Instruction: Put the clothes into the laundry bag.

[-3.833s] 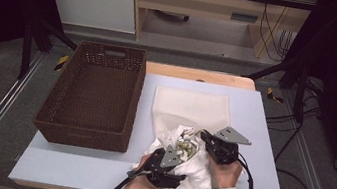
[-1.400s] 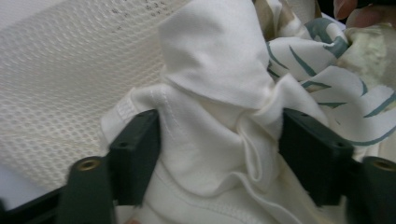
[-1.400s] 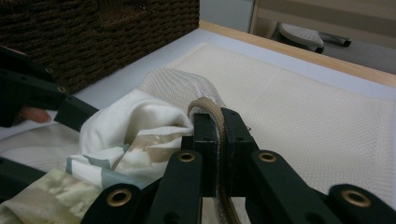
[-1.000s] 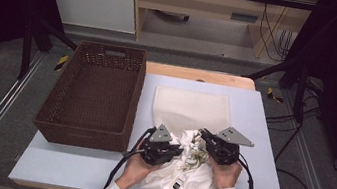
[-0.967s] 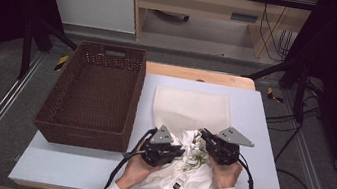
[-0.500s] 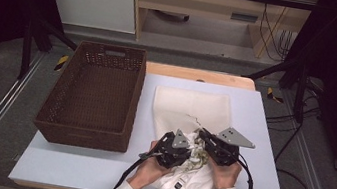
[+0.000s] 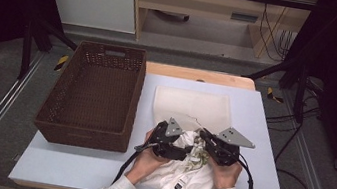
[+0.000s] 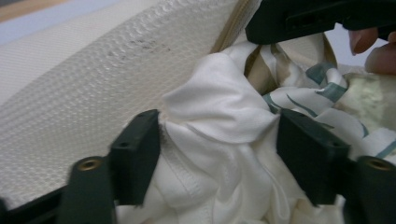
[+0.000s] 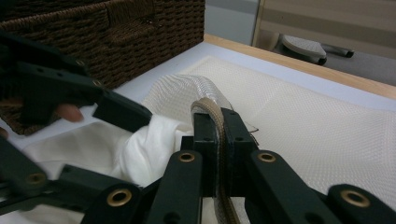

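Note:
A cream mesh bag point(image 7: 192, 108) lies flat on the table, its near opening lifted. My right gripper point(image 7: 202, 134) is shut on the bag's tan rim point(image 9: 210, 106), holding it up. A white garment with green-striped parts point(image 7: 179, 177) is bunched at the opening. My left gripper point(image 7: 189, 153) points into that opening. Its jaws have just been opening and now stand apart, with a fold of the white cloth point(image 8: 219, 107) loose between them in the left gripper view. The mesh bag point(image 8: 93, 79) rises just behind that fold.
A dark brown wicker basket point(image 7: 133, 99) stands on the left half of the table, close to my left hand. The table's pale top point(image 7: 264, 119) reaches right of the bag. Cables trail from both grippers toward the near edge.
My left gripper has moved right, up to the bag's mouth beside the right gripper, and its jaws have come apart. The right gripper has kept still on the rim.

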The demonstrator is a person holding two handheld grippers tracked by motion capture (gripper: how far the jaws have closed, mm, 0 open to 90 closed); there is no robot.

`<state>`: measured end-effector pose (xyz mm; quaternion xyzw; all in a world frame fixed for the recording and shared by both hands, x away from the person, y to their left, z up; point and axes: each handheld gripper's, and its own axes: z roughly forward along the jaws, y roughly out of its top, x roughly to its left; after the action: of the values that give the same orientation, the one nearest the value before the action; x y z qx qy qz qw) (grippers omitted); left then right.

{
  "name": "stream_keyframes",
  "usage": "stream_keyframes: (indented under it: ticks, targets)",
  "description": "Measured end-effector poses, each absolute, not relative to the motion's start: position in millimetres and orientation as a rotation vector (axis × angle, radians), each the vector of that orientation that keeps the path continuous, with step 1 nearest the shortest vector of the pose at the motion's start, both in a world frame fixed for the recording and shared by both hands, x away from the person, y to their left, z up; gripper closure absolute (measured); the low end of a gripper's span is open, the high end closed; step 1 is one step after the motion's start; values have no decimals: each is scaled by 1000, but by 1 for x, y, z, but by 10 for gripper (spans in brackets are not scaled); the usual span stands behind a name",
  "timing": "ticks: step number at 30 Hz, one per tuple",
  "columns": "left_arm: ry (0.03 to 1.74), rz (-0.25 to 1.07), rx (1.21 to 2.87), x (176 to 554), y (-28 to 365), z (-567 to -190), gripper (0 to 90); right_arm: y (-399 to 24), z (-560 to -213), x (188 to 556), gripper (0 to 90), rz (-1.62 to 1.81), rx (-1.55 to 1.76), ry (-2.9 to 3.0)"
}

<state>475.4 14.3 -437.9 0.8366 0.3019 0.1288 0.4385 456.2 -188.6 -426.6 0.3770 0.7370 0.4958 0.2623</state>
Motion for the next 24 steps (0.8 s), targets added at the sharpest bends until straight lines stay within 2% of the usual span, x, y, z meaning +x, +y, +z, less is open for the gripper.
stream_keyframes:
  ticks: [2,4,7,13,20,22,24]
  targets:
    - [752,327,2081,475,15,-439,567,-188,-427,457,865,1336,1020,1996]
    - [741,330,2078,472,15,-439,686,-188,-428,457,865,1337,1020,1995]
    - [689,354,2061,458,16,-435,750,-189,-427,457,866,1347,1019,1989]
    - [607,387,2072,435,6,-427,756,-190,-425,456,866,1385,1026,1973]
    - [715,410,2144,465,-11,-447,737,-187,-422,453,866,1421,987,1981]
    - [743,393,2127,470,-9,-449,711,-186,-423,453,865,1402,984,1994]
    - [750,403,2117,467,-6,-445,630,-187,-424,454,865,1388,993,1997]
